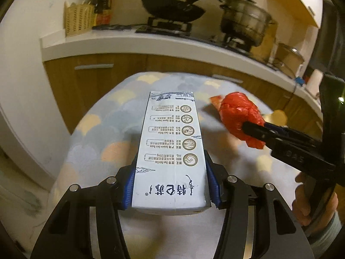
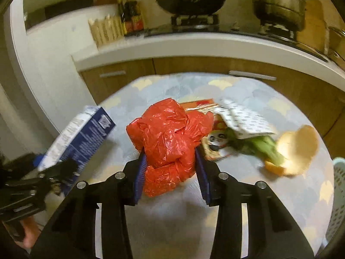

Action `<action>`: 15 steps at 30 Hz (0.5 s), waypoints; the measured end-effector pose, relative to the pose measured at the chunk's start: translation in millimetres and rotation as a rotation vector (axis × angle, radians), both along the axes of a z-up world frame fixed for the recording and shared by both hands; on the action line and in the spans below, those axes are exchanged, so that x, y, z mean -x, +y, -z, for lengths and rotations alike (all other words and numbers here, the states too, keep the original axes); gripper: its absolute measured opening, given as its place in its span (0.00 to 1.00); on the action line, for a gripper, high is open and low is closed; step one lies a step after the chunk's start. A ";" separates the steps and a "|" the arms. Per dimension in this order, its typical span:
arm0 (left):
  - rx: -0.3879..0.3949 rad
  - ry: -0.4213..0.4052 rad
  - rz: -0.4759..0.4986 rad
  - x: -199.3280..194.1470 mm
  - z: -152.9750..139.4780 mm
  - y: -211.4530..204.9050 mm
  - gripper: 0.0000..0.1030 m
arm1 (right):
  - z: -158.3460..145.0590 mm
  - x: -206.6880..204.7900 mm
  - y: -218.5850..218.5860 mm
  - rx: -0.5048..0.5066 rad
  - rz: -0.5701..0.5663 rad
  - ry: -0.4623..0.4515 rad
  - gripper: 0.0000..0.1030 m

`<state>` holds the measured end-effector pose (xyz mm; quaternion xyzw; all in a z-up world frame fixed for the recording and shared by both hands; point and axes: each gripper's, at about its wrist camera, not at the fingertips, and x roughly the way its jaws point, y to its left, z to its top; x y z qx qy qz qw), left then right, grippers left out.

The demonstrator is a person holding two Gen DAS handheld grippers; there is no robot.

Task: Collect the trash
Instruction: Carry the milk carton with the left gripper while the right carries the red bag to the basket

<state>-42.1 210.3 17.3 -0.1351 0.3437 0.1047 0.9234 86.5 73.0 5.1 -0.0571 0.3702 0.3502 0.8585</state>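
My left gripper (image 1: 170, 179) is shut on a white and blue milk carton (image 1: 170, 151), held lengthwise above the round table (image 1: 103, 133). The carton also shows at the left of the right wrist view (image 2: 79, 138). My right gripper (image 2: 170, 166) is shut on a crumpled red plastic bag (image 2: 168, 138), held above the table; it appears at the right of the left wrist view (image 1: 239, 116). On the table lie a panda-print wrapper (image 2: 215, 142), a patterned paper bag (image 2: 243, 118), green vegetable scraps (image 2: 265, 146) and a bread piece (image 2: 297, 149).
The table wears a pastel scallop-pattern cloth. Behind it run wooden cabinets (image 1: 103, 79) and a white counter (image 2: 194, 43) with a stove, a black pan (image 1: 172, 6) and a steel pot (image 1: 245, 21). A pale plastic basket (image 2: 338, 198) stands at the right edge.
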 end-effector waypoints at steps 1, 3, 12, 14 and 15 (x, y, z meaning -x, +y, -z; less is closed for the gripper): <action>-0.002 -0.012 0.008 0.1 -3.2 -4.4 0.50 | -5.8 3.5 -10.9 -0.018 0.013 -0.005 0.38; -0.011 -0.032 0.034 -0.7 -11.4 -16.0 0.50 | -14.7 8.8 -26.8 -0.032 0.035 -0.025 0.38; -0.017 -0.105 0.199 -17.4 -38.5 -79.4 0.50 | -44.6 18.5 -116.3 -0.037 0.165 -0.108 0.38; -0.031 -0.116 0.231 -23.4 -43.1 -98.2 0.50 | -49.5 19.0 -136.8 -0.043 0.200 -0.122 0.38; -0.037 -0.119 0.250 -26.7 -45.1 -107.1 0.50 | -51.5 19.0 -146.3 -0.046 0.217 -0.127 0.38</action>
